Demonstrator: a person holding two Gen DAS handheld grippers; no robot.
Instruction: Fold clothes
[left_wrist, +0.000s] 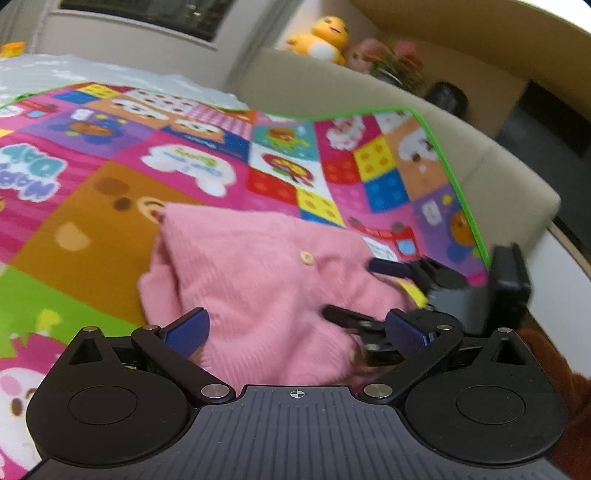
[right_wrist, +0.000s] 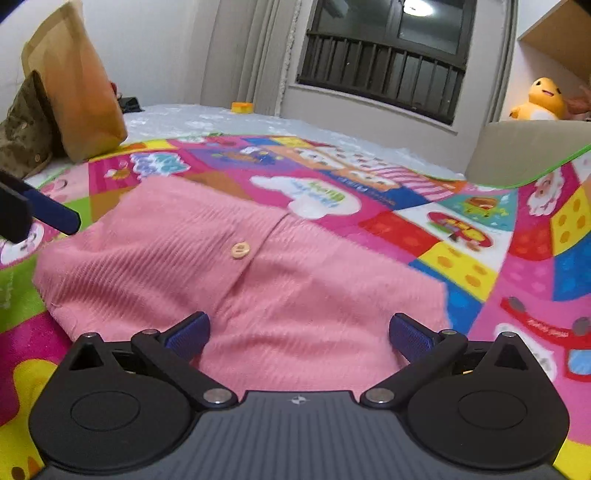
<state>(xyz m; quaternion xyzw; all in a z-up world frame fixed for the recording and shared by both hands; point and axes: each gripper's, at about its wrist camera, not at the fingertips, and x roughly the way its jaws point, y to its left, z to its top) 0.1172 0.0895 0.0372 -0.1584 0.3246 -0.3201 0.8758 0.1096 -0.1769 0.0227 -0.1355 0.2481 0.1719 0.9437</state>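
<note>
A pink ribbed knit cardigan with a pale button lies partly folded on a colourful cartoon play mat. My left gripper is open, its blue pads wide apart over the near edge of the cardigan. In the same view my right gripper comes in from the right, open, over the cardigan's right side. In the right wrist view the right gripper stands open above the cardigan, whose button shows on the placket. A fingertip of the left gripper pokes in at the left edge.
The play mat covers a bed with a white sheet. A brown pillow leans at the back left. A beige padded surround runs along the right, with a yellow plush toy behind it. A barred window is ahead.
</note>
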